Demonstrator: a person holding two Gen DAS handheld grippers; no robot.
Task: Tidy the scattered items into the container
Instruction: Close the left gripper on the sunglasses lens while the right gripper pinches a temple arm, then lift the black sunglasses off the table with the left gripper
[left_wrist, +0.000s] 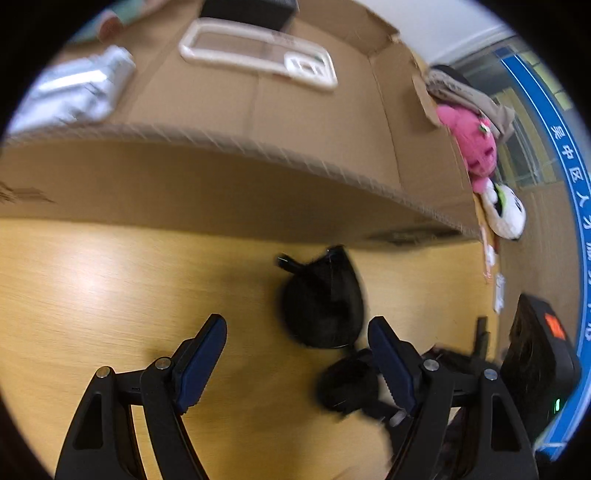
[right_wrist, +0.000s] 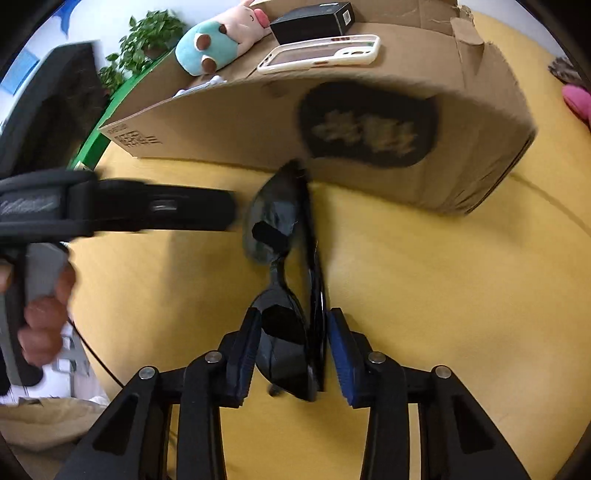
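The cardboard box (right_wrist: 369, 147) is standing on the yellow worktop (right_wrist: 443, 295) and is serving as the container; it is already holding several things: a white phone case (right_wrist: 321, 55), a black carton (right_wrist: 310, 20), a silver foil pouch (left_wrist: 74, 88) and a teal-and-pink plush toy (right_wrist: 214, 44), though whether the plush is sitting fully inside or leaning on the far wall cannot be told. So part of the tidying is judged done. The item in hand is a pair of black sunglasses (right_wrist: 291, 295), folded and lying on the worktop just in front of the box's near wall. The right hand-held gripper (right_wrist: 291, 354) is straddling the nearer lens and folded temples, its blue pads standing close on either side; the left pad looks to be touching the lens, the right pad is showing a narrow gap, so a firm clamp is not yet evident and the glasses are not yet lifted. The left hand-held gripper (left_wrist: 299, 365) is hovering with its jaws wide apart and empty, near the same sunglasses (left_wrist: 325, 299). Beyond the box's right side a pink plush (left_wrist: 476, 147) and a white plush (left_wrist: 506, 214) are lying outside it, together with some folded cloth (left_wrist: 465, 92); these are judged still to be collected. Remaining: finish the grip, lift the sunglasses over the wall, then clear the outliers.
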